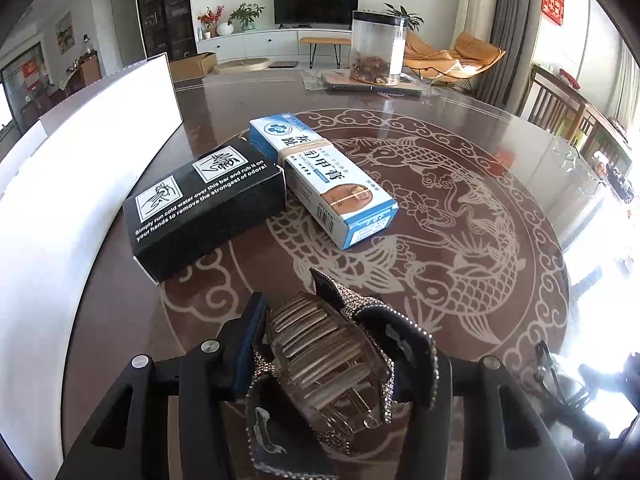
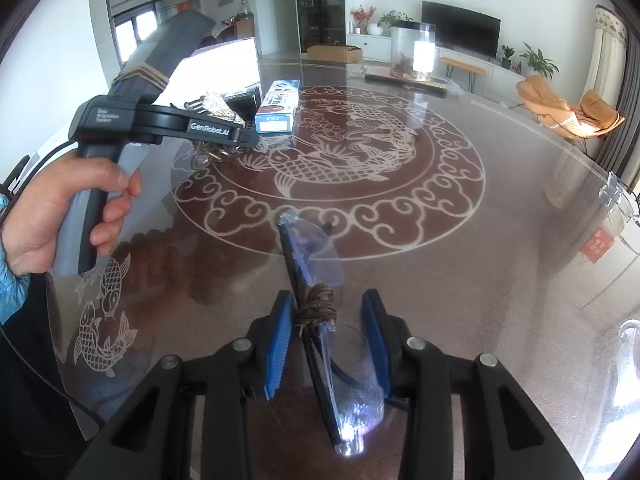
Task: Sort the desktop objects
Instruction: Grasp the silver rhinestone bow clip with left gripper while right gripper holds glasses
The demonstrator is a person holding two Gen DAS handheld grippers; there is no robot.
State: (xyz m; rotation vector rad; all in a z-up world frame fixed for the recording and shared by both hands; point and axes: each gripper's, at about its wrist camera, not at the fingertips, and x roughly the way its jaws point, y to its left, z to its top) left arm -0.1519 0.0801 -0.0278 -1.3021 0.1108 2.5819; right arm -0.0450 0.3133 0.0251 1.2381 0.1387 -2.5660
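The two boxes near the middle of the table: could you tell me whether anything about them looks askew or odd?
The blue-and-white box has rubber bands around it and lies at an angle to the black box. Their near corners touch or overlap; neither lines up with the white bin beside them. Neither box looks visibly damaged.

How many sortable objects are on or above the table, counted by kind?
Boxes: 2, black box and blue-white box.
Hair clips: 1, rhinestone clip in the left claw.
Glasses: 1, folded glasses between the right claw fingers.
Total: 4.
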